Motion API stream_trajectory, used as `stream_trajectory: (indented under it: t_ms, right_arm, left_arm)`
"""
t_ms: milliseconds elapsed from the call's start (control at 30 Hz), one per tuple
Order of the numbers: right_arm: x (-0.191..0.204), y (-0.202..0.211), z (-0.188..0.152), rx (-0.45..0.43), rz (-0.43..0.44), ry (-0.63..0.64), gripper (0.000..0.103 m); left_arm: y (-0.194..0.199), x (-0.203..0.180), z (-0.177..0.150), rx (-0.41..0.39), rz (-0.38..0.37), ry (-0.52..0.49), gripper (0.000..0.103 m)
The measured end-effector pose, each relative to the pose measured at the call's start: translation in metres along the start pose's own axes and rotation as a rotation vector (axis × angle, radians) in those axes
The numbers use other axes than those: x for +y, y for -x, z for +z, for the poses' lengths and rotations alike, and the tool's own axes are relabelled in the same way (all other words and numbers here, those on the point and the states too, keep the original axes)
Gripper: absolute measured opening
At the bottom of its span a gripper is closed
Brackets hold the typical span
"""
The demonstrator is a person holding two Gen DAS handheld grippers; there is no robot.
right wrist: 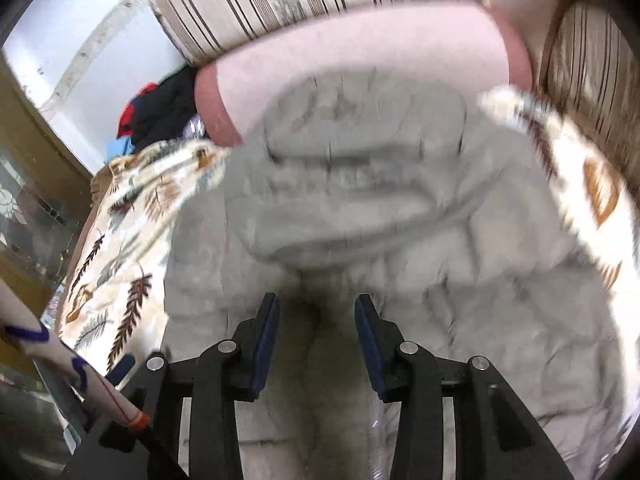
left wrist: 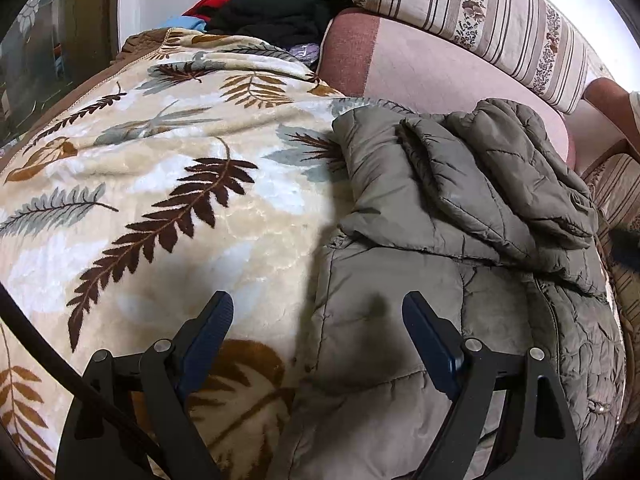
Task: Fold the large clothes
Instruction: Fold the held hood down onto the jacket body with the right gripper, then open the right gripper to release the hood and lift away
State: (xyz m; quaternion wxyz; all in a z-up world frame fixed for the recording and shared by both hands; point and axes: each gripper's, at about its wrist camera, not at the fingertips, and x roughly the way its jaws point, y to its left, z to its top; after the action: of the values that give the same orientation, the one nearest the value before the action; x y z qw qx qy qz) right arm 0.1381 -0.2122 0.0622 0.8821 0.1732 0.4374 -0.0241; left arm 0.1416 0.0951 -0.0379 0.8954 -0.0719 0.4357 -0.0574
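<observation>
Left wrist view. The blanket point(left wrist: 160, 184), cream with a fern print, covers the bed at left; the jacket point(left wrist: 460, 240), a grey-green quilted puffer, lies on it at right, with one part folded over across its upper body. The left gripper point(left wrist: 318, 312) hovers over the jacket's near left edge, jaws spread wide and empty. A pink cushion point(left wrist: 420, 68) and a striped bolster point(left wrist: 480, 12) lie beyond, and a pile of clothes point(left wrist: 272, 12) sits in the far corner.

Right wrist view, blurred. The right gripper point(right wrist: 316, 312) is over the middle of the jacket point(right wrist: 360, 200), jaws partly spread with nothing pinched; whether the tips touch the cloth cannot be told.

Risks, as judged. The shell looks slick and springy, so the folded part may slide or puff open once left unheld. A shallow pinch may take only the top layer, dragging it off the one beneath. The left jaws straddle the jacket's edge and could catch the plush blanket along with it.
</observation>
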Motion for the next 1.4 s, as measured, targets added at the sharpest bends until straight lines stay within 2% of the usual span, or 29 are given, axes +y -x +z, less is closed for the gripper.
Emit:
stream_trajectory:
  t_ms: [100,167,267,333,367,467,533,633,700,800,900,1067,1100,1267,1400]
  right_arm:
    - [0.012,0.006,0.025,-0.073,-0.039,0.039,0.043]
    - [0.021,-0.005,0.041,-0.097,-0.059,0.039,0.043]
    - [0.024,-0.033,0.063,-0.118,-0.141,0.053,0.043]
    - [0.018,-0.057,0.068,-0.093,-0.197,0.053,0.043]
    - [0.011,-0.075,0.065,-0.05,-0.214,0.035,0.043]
    - [-0.007,-0.109,0.039,0.056,-0.189,-0.014,0.043]
    - [-0.01,-0.117,0.025,0.057,-0.199,0.023,0.043]
    - [-0.002,-0.113,0.022,0.041,-0.229,0.091,0.043]
    - [0.0,-0.104,0.028,0.038,-0.222,0.081,0.043]
    - [0.001,-0.079,0.034,-0.025,-0.173,0.053,0.043]
    - [0.004,-0.069,0.036,-0.062,-0.163,0.037,0.045]
    - [-0.003,-0.11,0.022,0.052,-0.185,0.062,0.049]
    - [-0.003,-0.112,0.021,0.048,-0.189,0.07,0.049]
    - [0.0,-0.098,0.027,0.043,-0.169,0.06,0.051]
    - [-0.014,-0.063,0.027,0.014,-0.116,0.001,0.059]
  left_arm:
    - [0.001,-0.001,-0.001,-0.004,-0.003,-0.005,0.086]
    - [0.001,-0.001,-0.001,-0.008,-0.009,-0.01,0.086]
    - [0.002,-0.003,-0.001,-0.009,-0.02,-0.017,0.086]
    - [0.002,-0.004,0.0,-0.008,-0.028,-0.019,0.086]
    - [0.003,-0.004,0.0,-0.008,-0.035,-0.019,0.086]
    - [0.003,-0.004,0.001,-0.004,-0.054,-0.016,0.086]
    - [0.001,-0.005,0.001,0.001,-0.062,-0.017,0.086]
    - [0.001,-0.006,0.0,0.005,-0.066,-0.018,0.086]
    - [0.002,-0.006,0.0,0.002,-0.066,-0.018,0.086]
    - [0.002,-0.006,0.0,0.001,-0.065,-0.017,0.086]
    - [0.001,-0.006,0.0,0.007,-0.068,-0.017,0.086]
    - [0.001,-0.006,-0.001,0.006,-0.069,-0.017,0.086]
    - [0.001,-0.006,-0.001,0.005,-0.069,-0.017,0.086]
    - [0.002,-0.006,-0.001,0.006,-0.065,-0.021,0.086]
    - [0.003,-0.008,-0.002,0.0,-0.049,-0.031,0.086]
